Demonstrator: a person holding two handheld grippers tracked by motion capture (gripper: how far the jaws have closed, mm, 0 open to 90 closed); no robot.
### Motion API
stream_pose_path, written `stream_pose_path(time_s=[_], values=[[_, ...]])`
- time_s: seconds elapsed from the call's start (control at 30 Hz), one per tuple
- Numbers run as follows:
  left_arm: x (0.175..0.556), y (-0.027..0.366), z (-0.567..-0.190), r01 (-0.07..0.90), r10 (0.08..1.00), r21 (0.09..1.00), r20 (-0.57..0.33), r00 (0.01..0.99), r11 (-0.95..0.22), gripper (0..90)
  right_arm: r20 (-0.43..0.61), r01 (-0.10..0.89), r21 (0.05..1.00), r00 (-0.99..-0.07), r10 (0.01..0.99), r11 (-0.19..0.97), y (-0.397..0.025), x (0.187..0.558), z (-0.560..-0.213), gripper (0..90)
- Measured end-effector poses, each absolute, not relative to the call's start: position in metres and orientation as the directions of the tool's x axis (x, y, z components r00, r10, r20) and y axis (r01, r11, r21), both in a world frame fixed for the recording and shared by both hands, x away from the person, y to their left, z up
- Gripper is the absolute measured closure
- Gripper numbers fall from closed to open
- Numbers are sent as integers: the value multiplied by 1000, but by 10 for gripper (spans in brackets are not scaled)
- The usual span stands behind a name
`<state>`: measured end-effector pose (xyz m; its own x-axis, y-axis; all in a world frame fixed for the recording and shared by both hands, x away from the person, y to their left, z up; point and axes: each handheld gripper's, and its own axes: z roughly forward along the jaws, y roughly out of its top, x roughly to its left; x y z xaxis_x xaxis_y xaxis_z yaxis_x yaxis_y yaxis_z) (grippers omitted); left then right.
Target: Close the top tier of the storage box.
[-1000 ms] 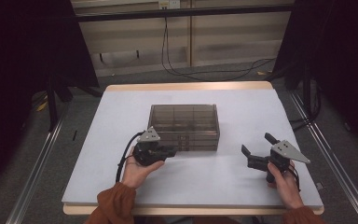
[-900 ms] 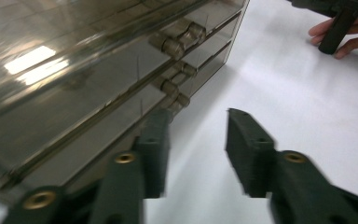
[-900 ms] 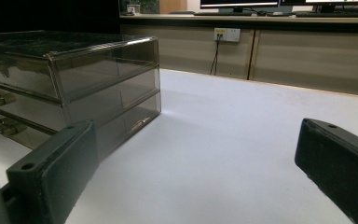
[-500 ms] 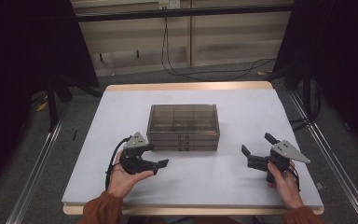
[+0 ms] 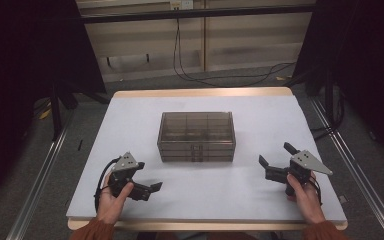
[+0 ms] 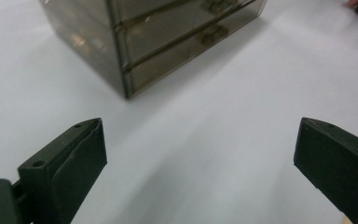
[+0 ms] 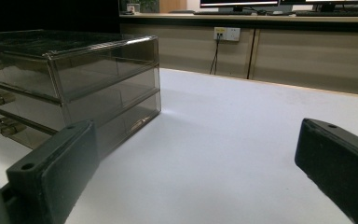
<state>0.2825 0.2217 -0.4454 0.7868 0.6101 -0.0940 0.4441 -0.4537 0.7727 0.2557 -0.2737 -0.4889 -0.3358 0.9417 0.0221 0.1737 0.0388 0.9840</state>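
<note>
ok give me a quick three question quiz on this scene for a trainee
1. True or false: the left gripper is touching the drawer box.
2. How many drawers are stacked in the box? A) one B) three C) five
3. Fill in: the fingers of the right gripper stand ____.

Key
1. False; it sits apart from the box, on the white table.
2. B; three drawer fronts show in the left gripper view.
3. Open, with nothing between them.
</note>
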Motion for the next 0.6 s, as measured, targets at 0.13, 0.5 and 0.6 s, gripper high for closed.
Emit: stream_pose_path(time_s=[0.13,0.5,0.6], values=[[282,236,-449,477,667,768,-89,740,-427,39,31,177,984,-342,939,32,-274,256,-489,0],[287,276,-455,484,763,816,-84,641,-317,42,29,177,984,-339,940,33,-274,256,-489,0],[289,282,-461,511,786,813,-111,608,-280,40,32,179,983,-337,941,31,-274,256,-489,0]])
